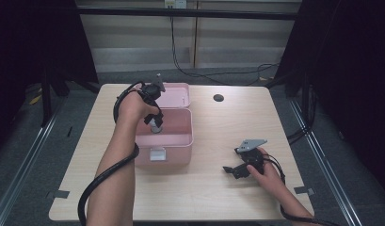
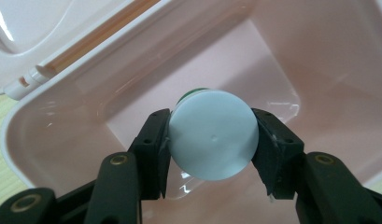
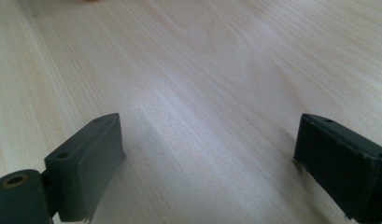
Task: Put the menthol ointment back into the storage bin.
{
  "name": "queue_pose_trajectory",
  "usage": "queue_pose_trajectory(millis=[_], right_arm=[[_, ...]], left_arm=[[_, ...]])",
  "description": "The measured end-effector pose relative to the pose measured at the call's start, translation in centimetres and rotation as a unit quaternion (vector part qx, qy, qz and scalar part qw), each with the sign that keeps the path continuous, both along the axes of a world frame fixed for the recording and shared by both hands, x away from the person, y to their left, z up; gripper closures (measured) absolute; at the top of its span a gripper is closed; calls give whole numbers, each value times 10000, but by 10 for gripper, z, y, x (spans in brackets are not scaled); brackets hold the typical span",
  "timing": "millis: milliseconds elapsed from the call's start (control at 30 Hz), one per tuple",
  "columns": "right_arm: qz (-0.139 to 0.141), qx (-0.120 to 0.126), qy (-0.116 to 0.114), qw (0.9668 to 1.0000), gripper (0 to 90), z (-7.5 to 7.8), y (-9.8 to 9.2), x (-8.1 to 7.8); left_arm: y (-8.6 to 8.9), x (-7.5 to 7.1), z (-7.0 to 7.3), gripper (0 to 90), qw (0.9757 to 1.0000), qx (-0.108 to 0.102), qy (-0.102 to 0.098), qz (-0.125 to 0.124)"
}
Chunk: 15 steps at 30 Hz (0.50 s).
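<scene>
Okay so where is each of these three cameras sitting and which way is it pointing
High view: fixed above the person's side, looking forward and down on the light wooden table; both forearms and both grippers show.
Left gripper view: rides the left gripper, looking down into the open pink plastic box; its jaws clamp a round pale blue cap.
Right gripper view: rides the right gripper, looking low across bare tabletop; its jaws are spread.
Shared: high and left gripper views both show the box.

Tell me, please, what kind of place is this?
Probably a lab or studio set up for recording handling tasks: a wooden table ringed by black curtains, a cable trailing on the floor behind it, and a person's hands working a left gripper and right gripper.
</scene>
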State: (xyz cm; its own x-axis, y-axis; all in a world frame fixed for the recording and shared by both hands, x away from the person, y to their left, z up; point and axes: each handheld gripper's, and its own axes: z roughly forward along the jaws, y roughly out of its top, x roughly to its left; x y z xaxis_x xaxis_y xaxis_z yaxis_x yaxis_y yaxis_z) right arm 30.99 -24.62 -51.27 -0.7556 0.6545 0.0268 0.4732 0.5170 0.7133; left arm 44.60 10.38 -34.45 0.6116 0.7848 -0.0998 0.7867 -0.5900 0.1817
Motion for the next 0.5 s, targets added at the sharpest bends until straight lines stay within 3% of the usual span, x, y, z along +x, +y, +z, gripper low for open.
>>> queue_pose_trajectory(millis=[500], right_arm=[[0, -1, -1, 10000, 75, 0, 0, 0]], left_arm=[[3, 10, -19, 504, 9993, -34, -159, 351]])
